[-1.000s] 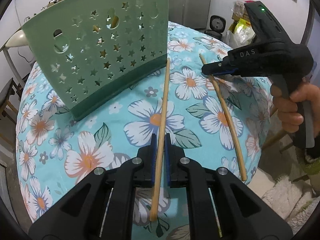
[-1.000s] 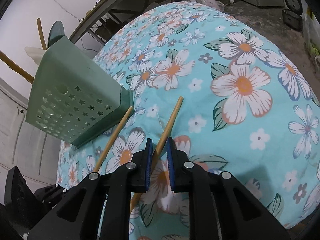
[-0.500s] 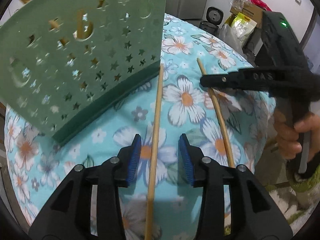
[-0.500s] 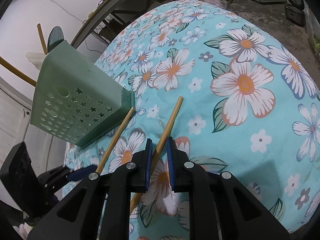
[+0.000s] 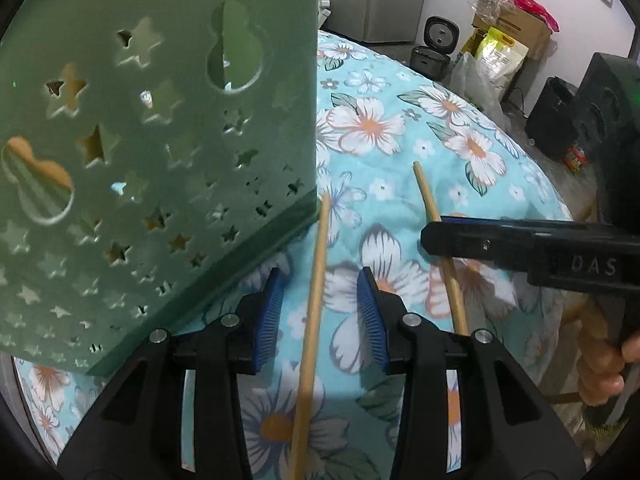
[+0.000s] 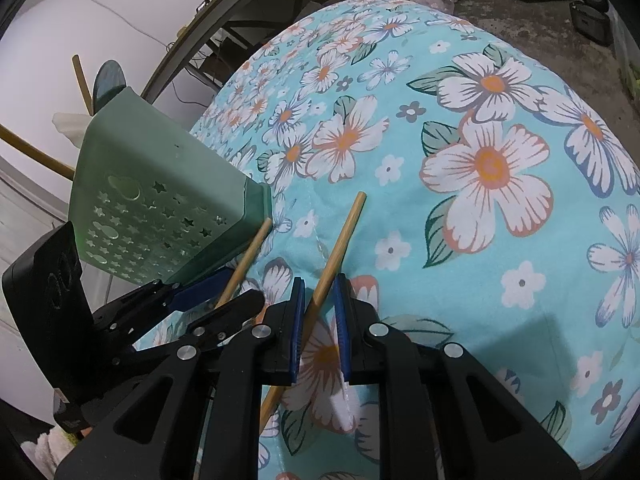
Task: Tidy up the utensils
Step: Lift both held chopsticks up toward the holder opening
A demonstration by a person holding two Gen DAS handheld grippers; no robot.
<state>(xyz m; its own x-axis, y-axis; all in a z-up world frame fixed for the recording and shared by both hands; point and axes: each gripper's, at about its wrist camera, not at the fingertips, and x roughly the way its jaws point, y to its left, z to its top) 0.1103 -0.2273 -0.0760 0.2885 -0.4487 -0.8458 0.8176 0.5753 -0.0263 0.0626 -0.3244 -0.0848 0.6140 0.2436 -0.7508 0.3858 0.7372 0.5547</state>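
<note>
Currently, 2 chopsticks are lying on the flowered bench [image 6: 520,92]. The left chopstick [image 5: 314,300] is seen between the pads of the left tongs [image 5: 320,312], whose jaws have just been opening and stand apart without touching it; it seems released with its tip just beside the base of the green holder [image 5: 160,140]. The right chopstick [image 6: 340,240] is clamped by the narrow right tongs [image 6: 319,320], probably so that it can be lifted toward that holder, at the left of the right frame.
</note>
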